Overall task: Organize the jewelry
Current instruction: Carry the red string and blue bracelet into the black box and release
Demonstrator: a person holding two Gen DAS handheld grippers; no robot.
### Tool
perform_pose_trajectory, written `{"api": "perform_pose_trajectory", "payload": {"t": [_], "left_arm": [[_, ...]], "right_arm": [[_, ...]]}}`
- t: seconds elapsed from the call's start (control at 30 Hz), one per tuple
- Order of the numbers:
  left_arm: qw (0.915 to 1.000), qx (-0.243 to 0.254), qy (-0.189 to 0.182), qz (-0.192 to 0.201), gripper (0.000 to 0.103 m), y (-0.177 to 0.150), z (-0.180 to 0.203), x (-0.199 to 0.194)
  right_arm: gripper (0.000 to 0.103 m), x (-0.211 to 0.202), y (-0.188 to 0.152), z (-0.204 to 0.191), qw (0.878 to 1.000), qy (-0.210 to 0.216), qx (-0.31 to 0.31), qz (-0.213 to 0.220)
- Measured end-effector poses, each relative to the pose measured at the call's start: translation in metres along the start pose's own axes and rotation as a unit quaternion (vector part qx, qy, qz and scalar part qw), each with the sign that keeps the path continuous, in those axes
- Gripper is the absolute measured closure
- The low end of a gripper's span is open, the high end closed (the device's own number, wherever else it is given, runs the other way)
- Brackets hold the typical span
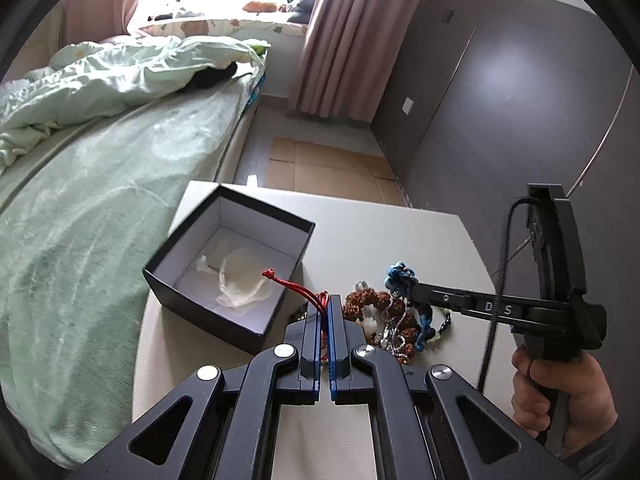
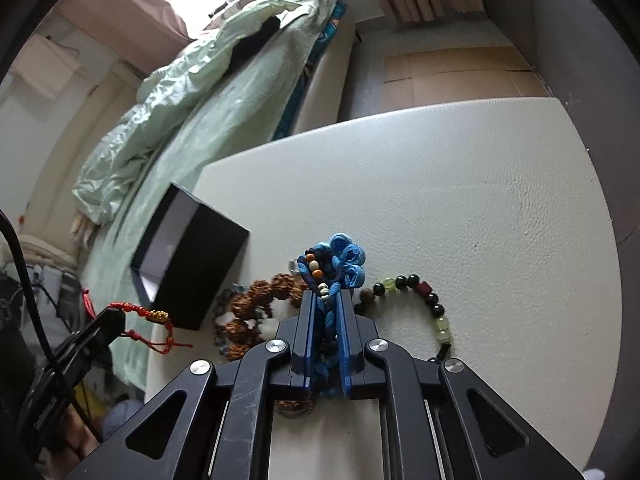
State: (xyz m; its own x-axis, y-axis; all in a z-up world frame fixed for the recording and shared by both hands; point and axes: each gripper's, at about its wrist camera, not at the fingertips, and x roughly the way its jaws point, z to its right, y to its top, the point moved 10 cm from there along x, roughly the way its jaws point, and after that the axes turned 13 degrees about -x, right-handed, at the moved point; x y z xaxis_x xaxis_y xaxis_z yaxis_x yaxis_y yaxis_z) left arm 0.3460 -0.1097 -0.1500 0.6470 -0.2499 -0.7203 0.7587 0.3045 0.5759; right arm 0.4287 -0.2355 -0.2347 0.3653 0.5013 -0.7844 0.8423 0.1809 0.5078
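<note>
A red cord bracelet (image 1: 298, 289) is pinched between the closed fingers of the left claw (image 1: 329, 300), its knotted end trailing up and left over the near corner of an open black box (image 1: 228, 264). In the right wrist view the same bracelet (image 2: 154, 320), with a gold bead, is seen hanging from that claw beside the box (image 2: 192, 272), clear of the table (image 2: 440, 184). A blue knotted bracelet (image 2: 338, 266) is gripped by the right claw (image 2: 327, 298), its flower-shaped knot and small beads standing just past the fingertips; in the left view it (image 1: 400, 276) is held above the jewelry pile. Brown seed beads (image 2: 256, 304) are heaped on the table just left of the right claw, and a dark and green bead bracelet (image 2: 424, 300) is curved just to its right. Crumpled white paper (image 1: 240, 280) is seen inside the box. A bed (image 1: 100, 160) is seen beyond the table.
</note>
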Motion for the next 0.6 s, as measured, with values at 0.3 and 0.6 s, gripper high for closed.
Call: {"api": "perform_pose_trajectory", "payload": {"t": [0.3, 0.6], "left_arm": [[0.9995, -0.001, 0.005, 0.03, 0.101, 0.029, -0.011, -0.022], [0.9988, 0.002, 0.009, 0.048, 0.101, 0.058, -0.026, -0.03]], "right_arm": [[0.092, -0.028, 0.025, -0.026, 0.996, 0.057, 0.011, 0.066], [0.092, -0.023, 0.052, -0.079, 0.988, 0.117, 0.004, 0.096]]}}
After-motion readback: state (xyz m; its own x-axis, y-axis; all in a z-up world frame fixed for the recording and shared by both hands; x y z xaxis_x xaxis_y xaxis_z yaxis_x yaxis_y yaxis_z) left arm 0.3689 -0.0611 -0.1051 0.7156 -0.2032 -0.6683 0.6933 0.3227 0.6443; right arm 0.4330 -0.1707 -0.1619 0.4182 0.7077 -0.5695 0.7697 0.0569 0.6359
